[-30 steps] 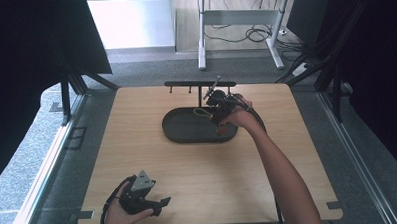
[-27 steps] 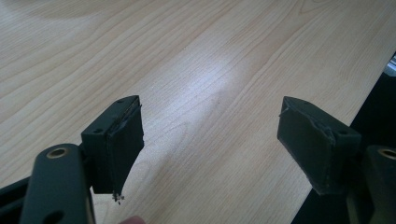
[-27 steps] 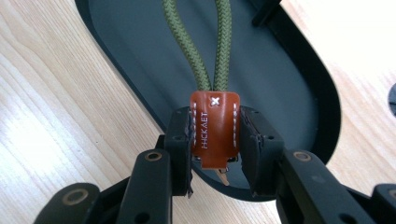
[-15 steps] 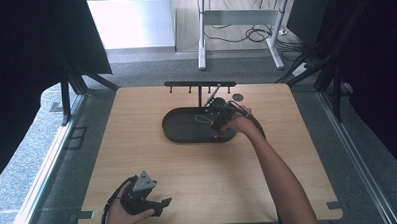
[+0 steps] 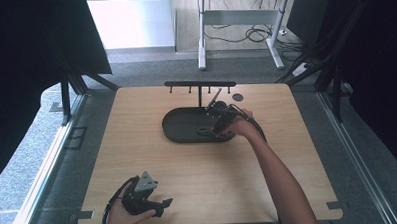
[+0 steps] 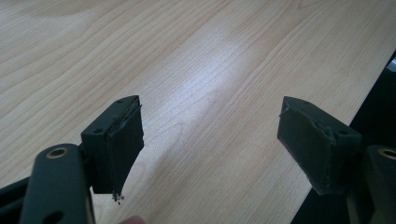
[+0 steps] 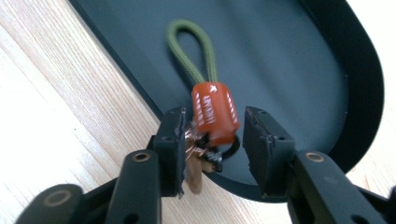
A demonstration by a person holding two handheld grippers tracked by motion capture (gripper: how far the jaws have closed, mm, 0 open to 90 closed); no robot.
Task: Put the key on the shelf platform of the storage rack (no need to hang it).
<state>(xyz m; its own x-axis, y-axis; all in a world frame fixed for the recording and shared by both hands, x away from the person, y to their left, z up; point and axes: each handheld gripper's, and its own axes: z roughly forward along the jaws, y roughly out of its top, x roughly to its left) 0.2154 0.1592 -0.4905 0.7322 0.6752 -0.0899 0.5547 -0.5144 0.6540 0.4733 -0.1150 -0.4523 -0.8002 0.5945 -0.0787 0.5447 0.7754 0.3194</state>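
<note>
A key ring [image 7: 212, 114] with an orange fob, a green cord loop and brass keys lies at the right end of the black oval tray [image 7: 289, 70]. My right gripper [image 7: 212, 140] straddles it. Its jaws have just been opening, and the fob sits between the pads with a gap on each side. From above, the right gripper [image 5: 219, 125] hangs low over the tray [image 5: 179, 127], with the cord loop [image 5: 204, 129] just left of it. My left gripper [image 5: 158, 203] rests open near the table's front edge, its jaws [image 6: 210, 135] wide over bare wood.
Behind the tray stands a black rack with several hooks [image 5: 199, 84]. A small dark disc [image 5: 237, 97] lies on the wood to its right. The table's front edge runs close by the left gripper. The person's right forearm [image 5: 278, 174] crosses the right half of the table.
The right gripper has sunk into the tray's right end with the key ring, and its jaws have parted from the fob. The left gripper has kept still.
</note>
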